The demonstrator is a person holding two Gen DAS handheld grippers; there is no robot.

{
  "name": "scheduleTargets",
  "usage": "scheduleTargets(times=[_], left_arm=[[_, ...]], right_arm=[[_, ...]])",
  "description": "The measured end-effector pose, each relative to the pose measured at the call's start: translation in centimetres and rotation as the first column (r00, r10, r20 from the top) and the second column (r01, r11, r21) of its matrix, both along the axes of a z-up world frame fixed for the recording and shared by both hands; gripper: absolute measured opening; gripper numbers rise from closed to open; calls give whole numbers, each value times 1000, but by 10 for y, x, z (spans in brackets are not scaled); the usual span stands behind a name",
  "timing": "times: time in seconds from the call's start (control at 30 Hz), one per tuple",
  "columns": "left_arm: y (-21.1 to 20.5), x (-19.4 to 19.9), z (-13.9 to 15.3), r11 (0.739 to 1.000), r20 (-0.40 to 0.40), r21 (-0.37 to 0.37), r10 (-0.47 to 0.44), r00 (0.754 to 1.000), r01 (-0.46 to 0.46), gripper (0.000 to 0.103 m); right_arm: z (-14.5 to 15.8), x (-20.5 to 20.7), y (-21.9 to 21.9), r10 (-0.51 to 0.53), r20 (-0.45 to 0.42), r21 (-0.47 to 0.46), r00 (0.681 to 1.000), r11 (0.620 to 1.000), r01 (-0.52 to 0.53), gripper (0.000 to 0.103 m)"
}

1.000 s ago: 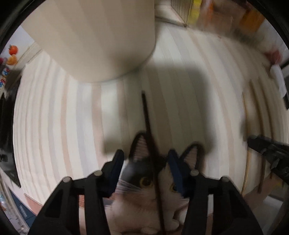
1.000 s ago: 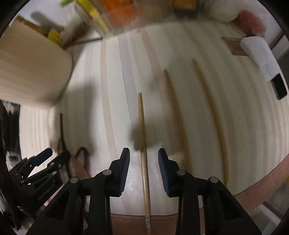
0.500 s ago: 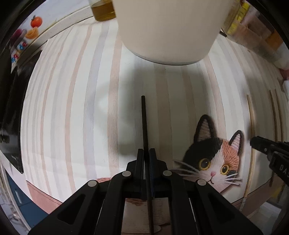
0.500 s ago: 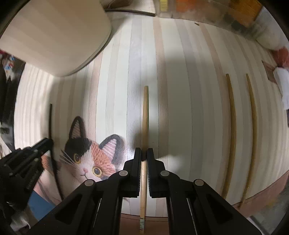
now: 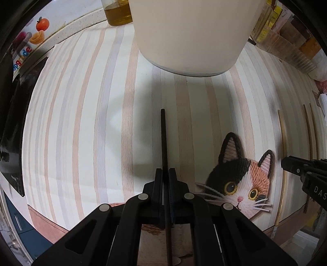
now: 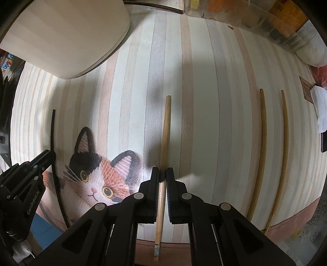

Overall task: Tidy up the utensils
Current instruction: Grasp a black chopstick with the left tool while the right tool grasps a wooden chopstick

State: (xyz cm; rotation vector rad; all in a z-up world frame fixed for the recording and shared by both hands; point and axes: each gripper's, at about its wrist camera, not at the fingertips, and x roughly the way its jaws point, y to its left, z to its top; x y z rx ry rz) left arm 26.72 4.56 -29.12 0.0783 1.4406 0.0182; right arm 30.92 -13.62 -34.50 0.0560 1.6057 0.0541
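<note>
Striped in pale pink, grey and cream, the table mat (image 5: 85, 126) fills most of what your left wrist camera sees, with a printed calico cat face (image 5: 239, 176) at its lower right. Your left gripper (image 5: 166, 176) points down at the mat, and its jaws are pressed tight on a black chopstick (image 5: 163, 139), which runs straight up the picture from between the pads. Beyond the stick's far end stands a large cream container (image 5: 194, 34), and a jar of amber liquid (image 5: 118, 12) sits behind it to the left. At the right edge you can see your right gripper (image 5: 302, 169) reaching in, with a wooden chopstick (image 5: 283, 139) under it and two more thin sticks farther right.

From your right wrist camera, the same striped mat (image 6: 214, 102) lies below, and the cat face (image 6: 98, 176) now sits at lower left. Your right gripper (image 6: 162, 174) has its jaws closed narrowly on the wooden chopstick (image 6: 166, 126), which passes between the pads and extends past the mat's brown border toward the camera. Two other wooden chopsticks (image 6: 262, 133) lie side by side, well apart to the right. Your left gripper (image 6: 40, 161) shows at the left edge, clamped on the black chopstick (image 6: 53, 131). The cream container (image 6: 61, 36) fills the upper left corner.
</note>
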Motion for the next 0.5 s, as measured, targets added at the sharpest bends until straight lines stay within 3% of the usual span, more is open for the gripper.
scheduleTargets(times=[0.3,0.37,0.5], left_arm=[[-3,-4,2,1000,13,0,-6,1000,6,3],[0,-8,11,1000,30,-19,-1,1000,2,3],[4,-17,45,998,98,-62,0,995,6,3]], right_arm=[[5,-8,-10,-45,41,27,998,999,44,6],[8,-12,-14,-75,49,65,996,995,71,6],[42,-21,-17,-86,152,108,985,992,70,6]])
